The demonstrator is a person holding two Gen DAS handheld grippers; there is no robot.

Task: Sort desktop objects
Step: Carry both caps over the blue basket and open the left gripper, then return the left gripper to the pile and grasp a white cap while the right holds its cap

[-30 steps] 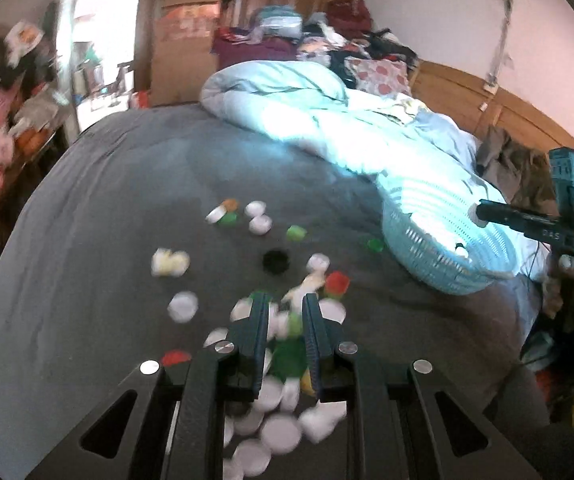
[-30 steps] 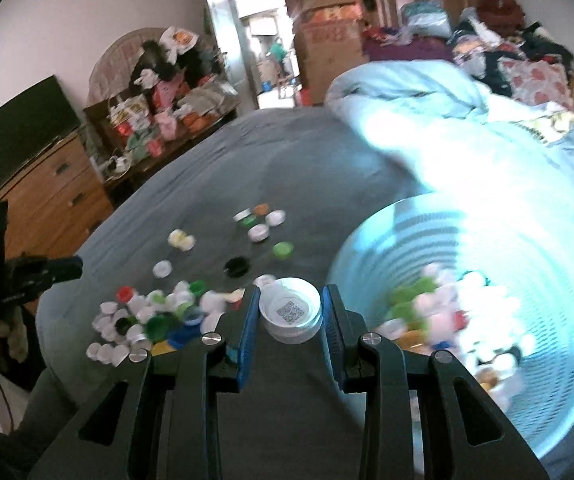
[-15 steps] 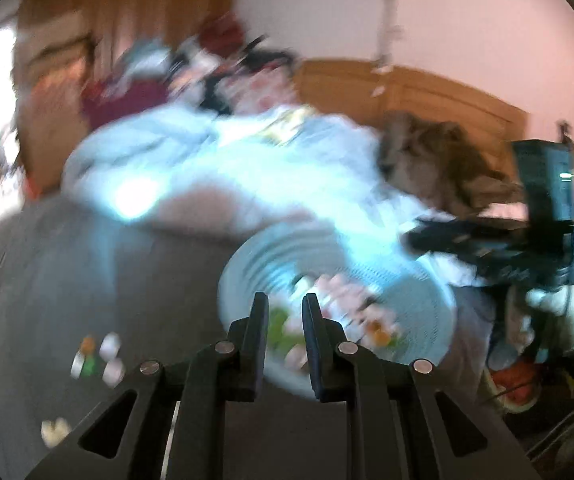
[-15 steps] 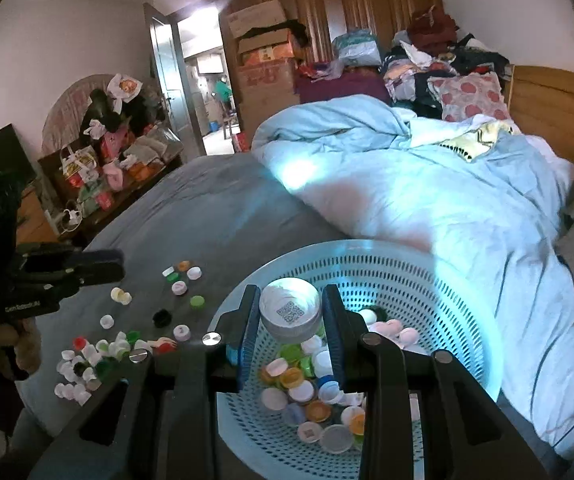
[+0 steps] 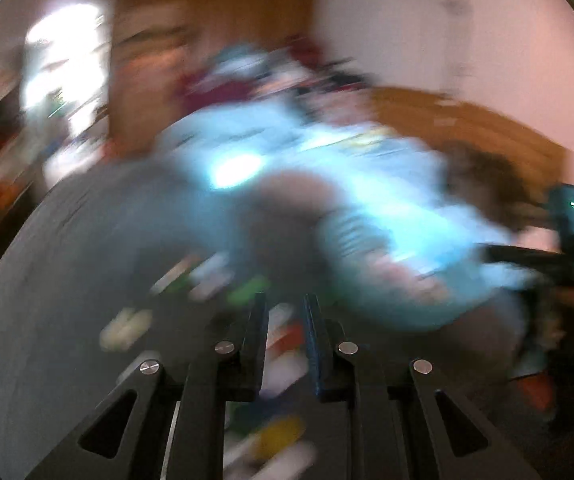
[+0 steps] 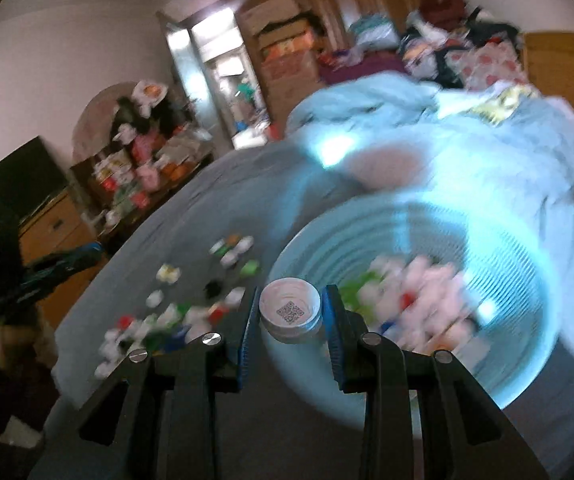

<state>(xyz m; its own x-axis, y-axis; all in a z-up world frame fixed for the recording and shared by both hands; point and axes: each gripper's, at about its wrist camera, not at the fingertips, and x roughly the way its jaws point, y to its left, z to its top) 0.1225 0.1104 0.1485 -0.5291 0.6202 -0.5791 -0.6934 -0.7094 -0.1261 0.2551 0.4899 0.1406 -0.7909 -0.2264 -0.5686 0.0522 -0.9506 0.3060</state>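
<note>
Fingers of the right gripper (image 6: 291, 312) clamp a white cap (image 6: 290, 314).

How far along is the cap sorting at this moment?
Partly done. Many caps already lie in the blue basket. The right hand-held gripper holds a white cap near the basket rim, not yet dropped. A scatter of loose caps remains on the grey bed. The left hand-held gripper looks shut and empty.
</note>
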